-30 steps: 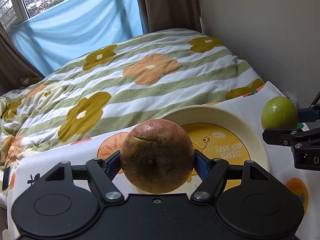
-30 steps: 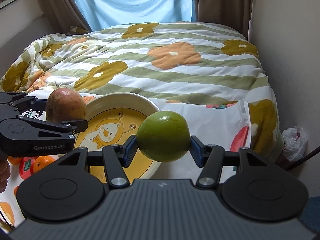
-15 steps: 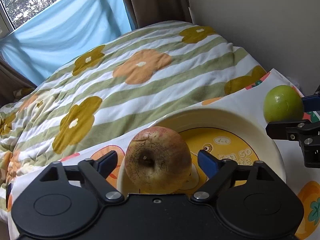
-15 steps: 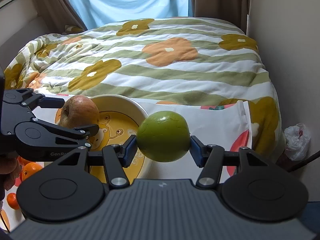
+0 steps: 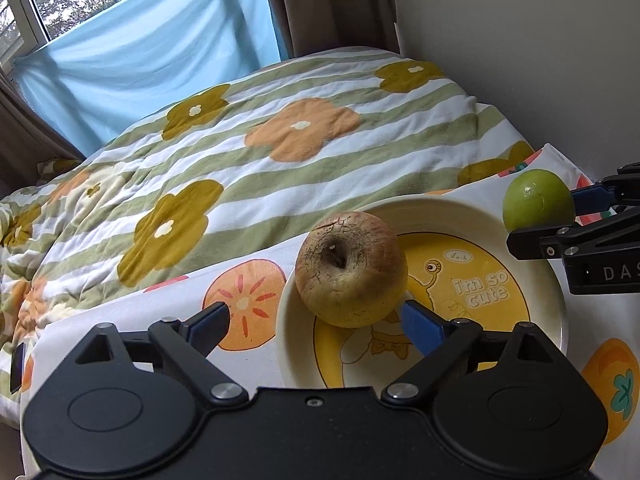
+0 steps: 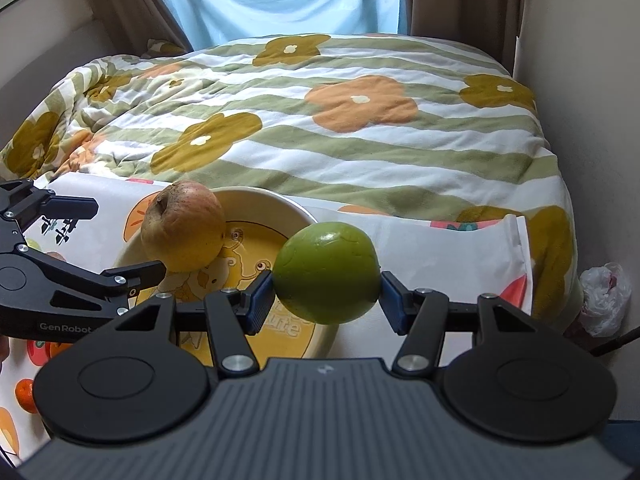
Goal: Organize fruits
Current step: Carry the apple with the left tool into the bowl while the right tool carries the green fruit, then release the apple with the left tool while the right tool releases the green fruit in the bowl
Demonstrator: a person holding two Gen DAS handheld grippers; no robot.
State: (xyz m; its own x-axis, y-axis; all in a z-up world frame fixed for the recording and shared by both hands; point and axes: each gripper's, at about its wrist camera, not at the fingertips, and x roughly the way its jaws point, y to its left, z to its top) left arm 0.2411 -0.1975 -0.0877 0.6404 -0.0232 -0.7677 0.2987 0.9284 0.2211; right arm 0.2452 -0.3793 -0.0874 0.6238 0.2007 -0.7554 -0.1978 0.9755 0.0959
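My left gripper (image 5: pixel 316 322) has spread and let go, leaving the apple (image 5: pixel 351 269) on the plate (image 5: pixel 432 208), while my right gripper (image 6: pixel 326 294) still pinches the green fruit (image 6: pixel 326 272) beside that plate.

left gripper (image 5: pixel 314 322): fingers spread, apart from apple | apple (image 5: pixel 351 269): resting in plate (image 5: pixel 556 300), stem hollow up | right gripper (image 5: pixel 560 220): at right edge, clamping green fruit (image 5: pixel 537 201) above plate rim | behind: flowered quilt (image 5: pixel 256 160)

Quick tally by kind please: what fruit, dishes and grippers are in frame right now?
Reddish-yellow apple, in the plate: 1
Green fruit, clamped in the right gripper: 1
Plate: 1
Grippers, counting the open left gripper: 2
Total: 5
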